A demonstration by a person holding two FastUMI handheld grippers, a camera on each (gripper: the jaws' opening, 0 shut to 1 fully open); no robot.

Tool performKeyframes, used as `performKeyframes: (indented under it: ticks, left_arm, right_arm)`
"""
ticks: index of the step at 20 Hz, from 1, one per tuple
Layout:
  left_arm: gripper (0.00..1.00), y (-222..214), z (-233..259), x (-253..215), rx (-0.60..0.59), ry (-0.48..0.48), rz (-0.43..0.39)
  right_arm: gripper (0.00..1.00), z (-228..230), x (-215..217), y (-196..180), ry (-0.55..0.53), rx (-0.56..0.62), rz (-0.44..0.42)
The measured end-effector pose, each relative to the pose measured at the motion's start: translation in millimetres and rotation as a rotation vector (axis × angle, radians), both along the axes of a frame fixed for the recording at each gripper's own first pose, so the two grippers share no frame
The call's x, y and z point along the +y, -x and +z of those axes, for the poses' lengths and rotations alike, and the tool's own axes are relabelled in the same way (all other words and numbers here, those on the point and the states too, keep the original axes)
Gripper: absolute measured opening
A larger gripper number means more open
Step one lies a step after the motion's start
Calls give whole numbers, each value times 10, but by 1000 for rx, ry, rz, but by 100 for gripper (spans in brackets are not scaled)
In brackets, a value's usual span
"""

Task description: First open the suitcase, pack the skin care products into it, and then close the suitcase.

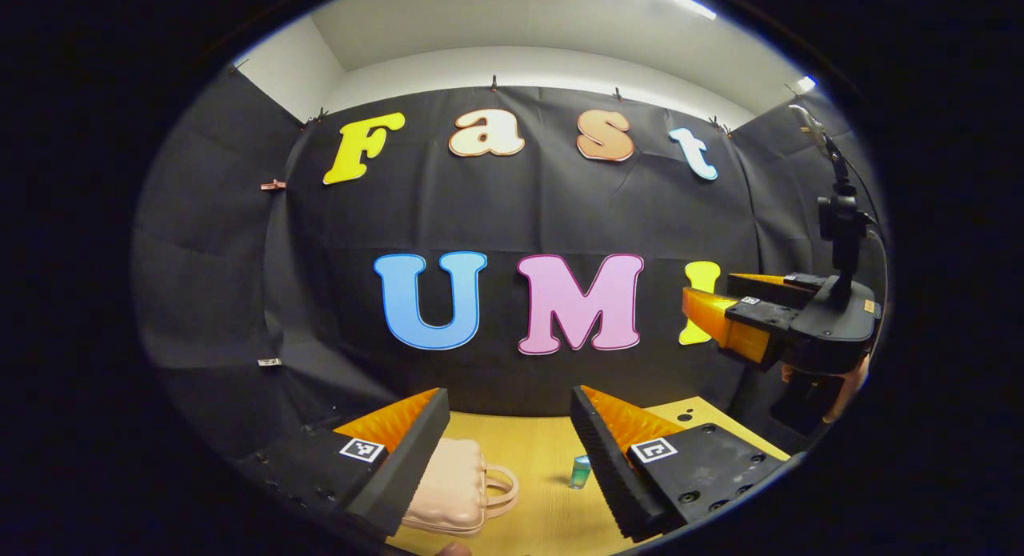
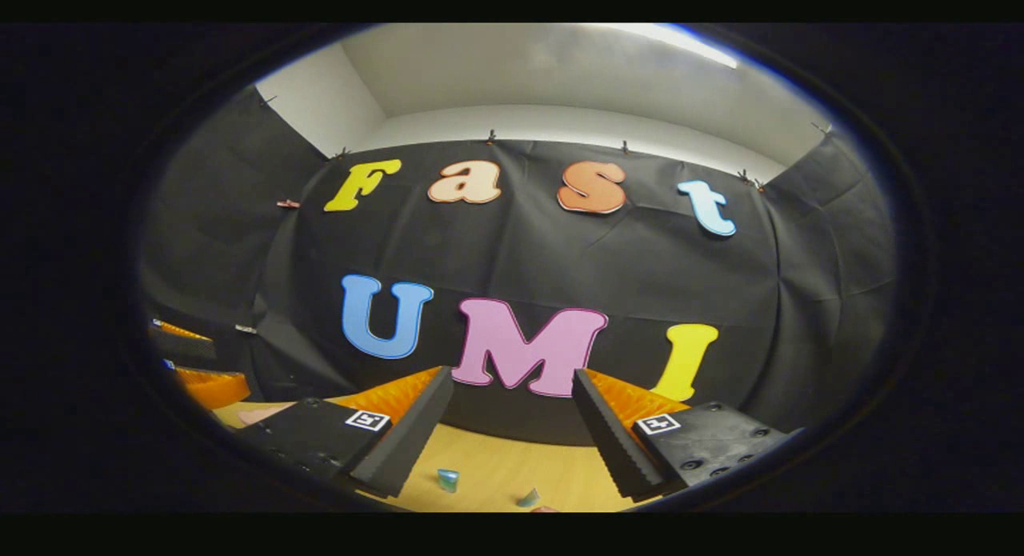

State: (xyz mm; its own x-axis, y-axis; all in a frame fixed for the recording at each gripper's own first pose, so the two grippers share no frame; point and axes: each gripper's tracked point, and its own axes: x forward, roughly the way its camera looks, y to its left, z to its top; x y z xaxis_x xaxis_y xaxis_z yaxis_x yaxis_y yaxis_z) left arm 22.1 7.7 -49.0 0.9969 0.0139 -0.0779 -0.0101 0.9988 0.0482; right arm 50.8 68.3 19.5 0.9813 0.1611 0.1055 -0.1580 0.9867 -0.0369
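We held both grippers up above the table (image 1: 552, 452), and nothing of the task looked done yet. The case (image 1: 452, 488), small and pink with its handle toward the right, lay shut on the near left of the table, partly behind our left gripper's (image 1: 508, 452) left finger. So opening it was still ahead of us, then the packing, then the closing.

Our left gripper had its fingers wide apart and held nothing. Our right gripper (image 2: 512, 440) was likewise spread and empty; in the left gripper view it hung at the far right (image 1: 724, 316), well above the table, with a hand under it.

A small teal bottle (image 1: 580, 472) stood on the table just right of the case handle, apart from it. In the right gripper view we saw that bottle (image 2: 448, 480) between the fingers but far below them, and a second small teal item (image 2: 528, 498) near it, too small to name. We judged both were products to pack.
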Motion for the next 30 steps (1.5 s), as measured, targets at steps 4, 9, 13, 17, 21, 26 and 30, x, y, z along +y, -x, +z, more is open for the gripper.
performKeyframes:
  ticks: [4,9,13,17,21,26,30]
  left_arm:
    - [96,-8,-22,29,5,7,13]
    - [96,-229,-420,19,55,10,-20]
    - [96,-547,-1069,-28,174,29,-83]
    - [96,-877,-1914,53,352,78,-70]
    - [96,-1226,-2491,94,467,60,-34]
    - [96,-1542,-3231,99,650,63,82]
    - [97,-1636,-3769,102,768,52,159]
  right_arm:
    - [95,-27,-9,-16,-14,11,-1]
    - [94,-47,-159,23,8,12,-42]
    - [95,-161,-457,120,66,22,-160]
    - [94,-330,-625,238,129,53,-251]
    - [95,-645,-580,182,176,103,-211]
    - [94,-1044,-670,-74,184,153,-122]
    - [94,-1418,-910,-229,154,246,-101]
